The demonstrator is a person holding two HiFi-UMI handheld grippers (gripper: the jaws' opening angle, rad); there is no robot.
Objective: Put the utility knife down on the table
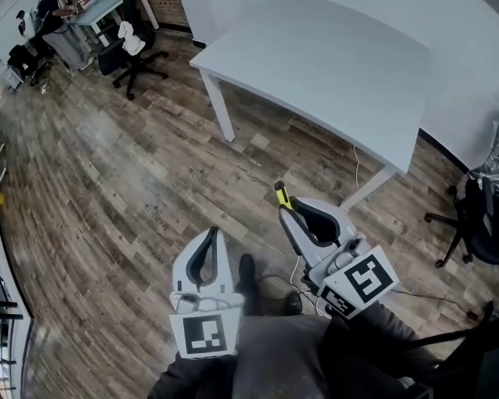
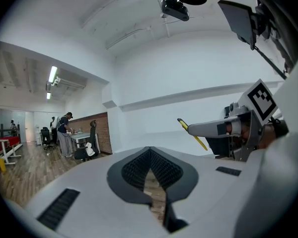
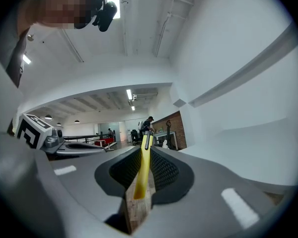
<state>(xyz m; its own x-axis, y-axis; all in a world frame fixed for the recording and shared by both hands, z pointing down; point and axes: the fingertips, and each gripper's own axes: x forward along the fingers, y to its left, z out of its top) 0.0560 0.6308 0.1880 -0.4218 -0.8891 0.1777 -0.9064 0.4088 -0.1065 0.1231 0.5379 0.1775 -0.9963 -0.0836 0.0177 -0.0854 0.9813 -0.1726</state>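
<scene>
Knife first: the yellow utility knife [image 1: 282, 194] sits clamped in my right gripper [image 1: 293, 213], whose jaws are closed on the handle so that the dark-tipped end pokes out past them. In the right gripper view the yellow body runs straight along the slot between the ribbed pads [image 3: 162, 170]. The knife hangs over the wooden floor [image 1: 133, 181], short of the near edge of the white table [image 1: 316, 65] and nearer that edge's right-hand corner, clear of the tabletop. My left gripper [image 1: 209, 235] hovers low beside the right one, a little apart from it, jaws meeting at the tips with nothing held. By the far wall I see a person [image 1: 50, 8] at a desk and a black office chair [image 1: 131, 52].
</scene>
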